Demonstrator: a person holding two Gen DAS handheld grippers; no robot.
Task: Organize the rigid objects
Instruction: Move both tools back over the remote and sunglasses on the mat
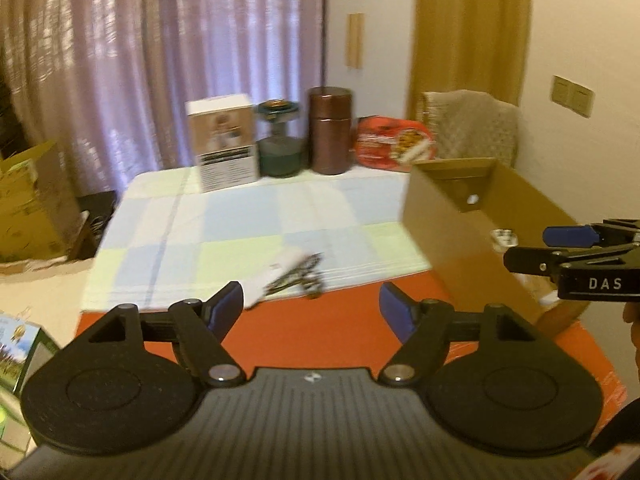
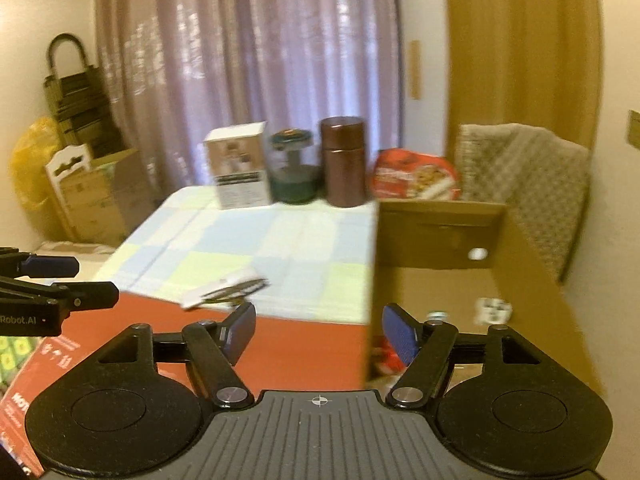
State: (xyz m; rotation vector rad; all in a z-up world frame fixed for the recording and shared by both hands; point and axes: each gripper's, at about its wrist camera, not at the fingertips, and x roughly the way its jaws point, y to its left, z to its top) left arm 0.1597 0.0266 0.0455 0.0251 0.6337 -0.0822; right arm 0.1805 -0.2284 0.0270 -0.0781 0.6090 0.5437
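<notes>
- Our left gripper (image 1: 312, 306) and right gripper (image 2: 319, 334) both stand wide open, empty.
- Scissors (image 1: 298, 280) lie at the cloth's (image 1: 240, 224) near edge, beside the cardboard box (image 1: 448, 236).
- We advise descending squarely, closing across the handles.

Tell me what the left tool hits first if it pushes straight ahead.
Probably the scissors on their white card, lying just beyond the open left tool at the checked cloth's near edge; blur leaves depth uncertain.

Purple curtain (image 1: 160, 60), draped chair (image 1: 472, 128), wall switch (image 1: 571, 95), yellow bag (image 2: 30, 168)
</notes>
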